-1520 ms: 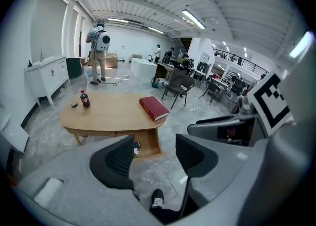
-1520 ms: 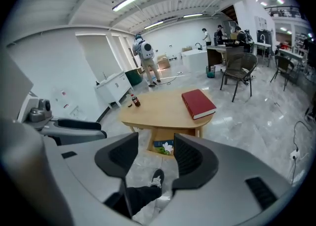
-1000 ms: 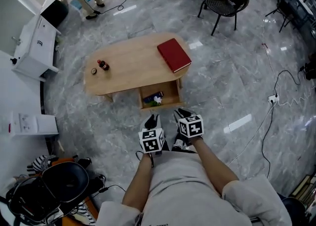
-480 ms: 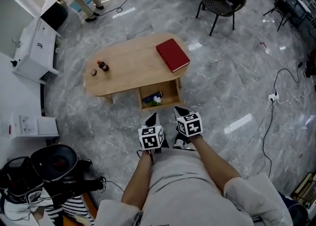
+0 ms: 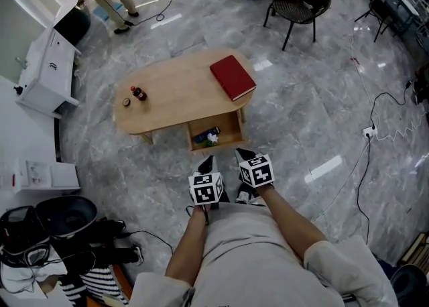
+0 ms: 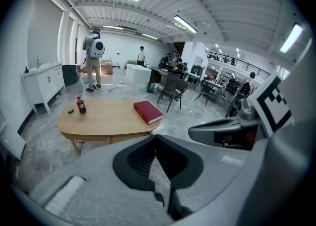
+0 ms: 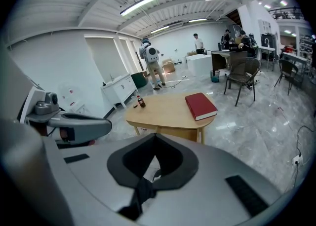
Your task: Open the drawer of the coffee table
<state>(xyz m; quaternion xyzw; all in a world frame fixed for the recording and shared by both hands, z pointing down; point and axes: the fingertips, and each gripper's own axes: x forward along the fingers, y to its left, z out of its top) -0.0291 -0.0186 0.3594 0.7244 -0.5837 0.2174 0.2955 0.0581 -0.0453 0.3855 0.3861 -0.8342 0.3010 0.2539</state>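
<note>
The oval wooden coffee table [image 5: 175, 91] stands on the marble floor ahead of me. Its drawer [image 5: 218, 145] is pulled out toward me on the near side, with a dark item and a small white and green item [image 5: 209, 136] inside. My left gripper [image 5: 208, 162] and right gripper [image 5: 242, 153] hang side by side close to my body, short of the drawer, both shut and empty. The left gripper view shows its jaws [image 6: 157, 141] pressed together, with the table [image 6: 106, 119] beyond. The right gripper [image 7: 154, 138] is likewise shut.
On the tabletop lie a red book [image 5: 232, 77], a small cola bottle [image 5: 139, 92] and its cap [image 5: 126, 102]. A black chair [image 5: 299, 1] stands behind the table, a white cabinet [image 5: 47, 64] to the left. Cables [image 5: 367, 135] trail on the right; dark gear [image 5: 60, 232] is piled at my lower left.
Both grippers stay in place before my body. The dark gear at the lower left has shifted and spread. The view has tipped slightly, so the table sits a little higher.
</note>
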